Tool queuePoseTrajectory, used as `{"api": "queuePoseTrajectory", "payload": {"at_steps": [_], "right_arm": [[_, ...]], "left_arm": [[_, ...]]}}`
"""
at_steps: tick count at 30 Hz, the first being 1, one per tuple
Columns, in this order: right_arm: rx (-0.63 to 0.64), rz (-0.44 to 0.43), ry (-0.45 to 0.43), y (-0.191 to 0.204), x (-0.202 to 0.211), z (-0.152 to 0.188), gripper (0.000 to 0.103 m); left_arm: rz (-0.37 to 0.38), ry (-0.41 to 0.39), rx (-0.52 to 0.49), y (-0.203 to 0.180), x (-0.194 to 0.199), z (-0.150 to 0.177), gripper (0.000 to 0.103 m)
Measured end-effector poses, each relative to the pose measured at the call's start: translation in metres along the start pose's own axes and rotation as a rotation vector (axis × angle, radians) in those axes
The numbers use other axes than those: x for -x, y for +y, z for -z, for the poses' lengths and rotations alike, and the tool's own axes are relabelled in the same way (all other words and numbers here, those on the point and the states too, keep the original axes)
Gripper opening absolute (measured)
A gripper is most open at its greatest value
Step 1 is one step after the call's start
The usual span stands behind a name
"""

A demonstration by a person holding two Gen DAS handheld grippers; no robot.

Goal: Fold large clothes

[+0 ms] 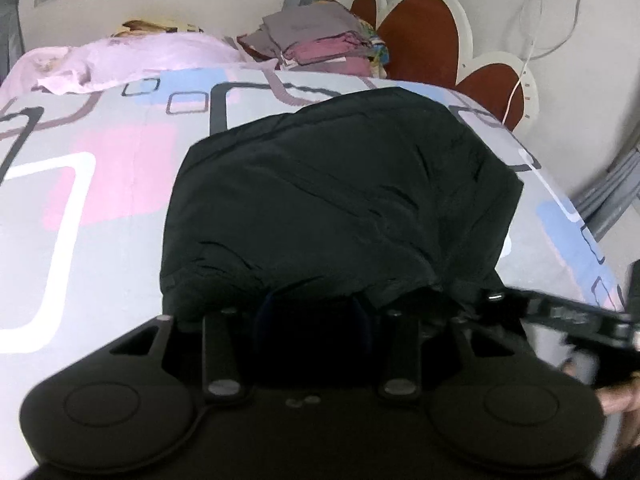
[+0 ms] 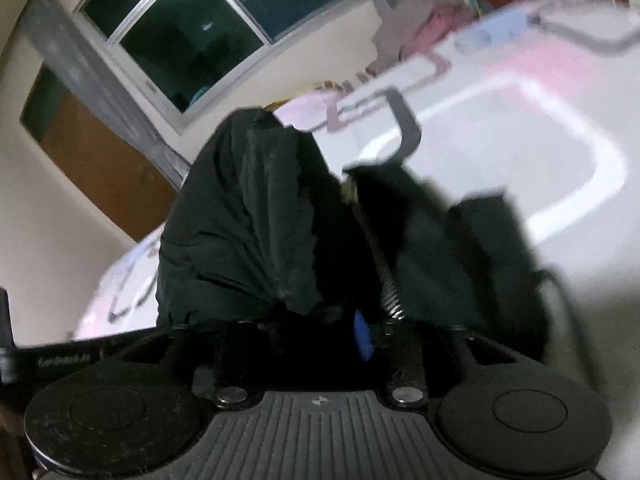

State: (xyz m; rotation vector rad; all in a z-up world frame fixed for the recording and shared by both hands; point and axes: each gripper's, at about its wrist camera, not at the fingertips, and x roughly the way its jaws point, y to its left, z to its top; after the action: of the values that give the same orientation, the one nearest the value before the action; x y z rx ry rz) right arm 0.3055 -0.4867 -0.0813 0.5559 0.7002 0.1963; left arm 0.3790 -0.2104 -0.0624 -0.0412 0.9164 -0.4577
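Observation:
A large black jacket lies bunched on the patterned bed sheet. My left gripper is at its near hem, fingers buried under the cloth and shut on it. My right gripper is shut on another part of the black jacket, which hangs lifted in folds with its zipper showing. The right gripper's body shows at the left wrist view's right edge, close beside the left gripper.
A pile of folded grey and pink clothes sits at the head of the bed by a heart-shaped headboard. A crumpled pink garment lies at the far left. A window and wooden door stand beyond.

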Motion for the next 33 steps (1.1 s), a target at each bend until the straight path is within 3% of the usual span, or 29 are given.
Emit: {"api": "queuePoseTrajectory", "payload": {"at_steps": [3,6,9,11,13,16,19,22,27,30,33], "right_arm": [[0.122,0.068,-0.150,0.023,0.039,-0.012,0.039],[0.239,0.035,-0.222,0.060,0.050,-0.036,0.039],[0.320,0.036,-0.143,0.096,0.019,-0.060,0.039],[0.365,0.098,-0.057,0.108,-0.013,-0.066,0.039],[0.370,0.209,0.043,0.103,-0.048,-0.066,0.038],[0.313,0.240,0.124,0.080,-0.068,-0.054,0.032],[0.277,0.239,0.139,0.065,-0.070,-0.045,0.031],[0.277,0.249,0.157,0.063,-0.070,-0.044,0.031],[0.314,0.282,0.201,0.053,-0.088,-0.032,0.031],[0.238,0.272,0.168,0.035,-0.097,-0.018,0.031],[0.240,0.275,0.081,0.029,-0.100,-0.001,0.030]], "left_arm": [[0.009,-0.009,0.008,0.002,0.006,0.000,0.042],[0.010,-0.012,0.003,0.000,0.009,0.001,0.042],[-0.001,-0.012,-0.008,-0.005,0.009,0.001,0.042],[-0.006,-0.010,-0.021,-0.007,0.008,-0.001,0.042],[-0.005,-0.010,-0.042,-0.009,0.011,-0.005,0.042],[-0.015,-0.095,-0.016,0.001,0.023,-0.021,0.041],[-0.006,-0.097,0.030,0.014,0.016,-0.044,0.041],[-0.006,-0.021,0.010,0.013,-0.009,-0.057,0.043],[-0.042,0.039,-0.081,-0.001,-0.038,-0.053,0.044],[-0.058,0.051,-0.093,-0.004,-0.052,-0.045,0.045],[-0.081,0.030,-0.078,-0.002,-0.063,-0.035,0.046]]}}
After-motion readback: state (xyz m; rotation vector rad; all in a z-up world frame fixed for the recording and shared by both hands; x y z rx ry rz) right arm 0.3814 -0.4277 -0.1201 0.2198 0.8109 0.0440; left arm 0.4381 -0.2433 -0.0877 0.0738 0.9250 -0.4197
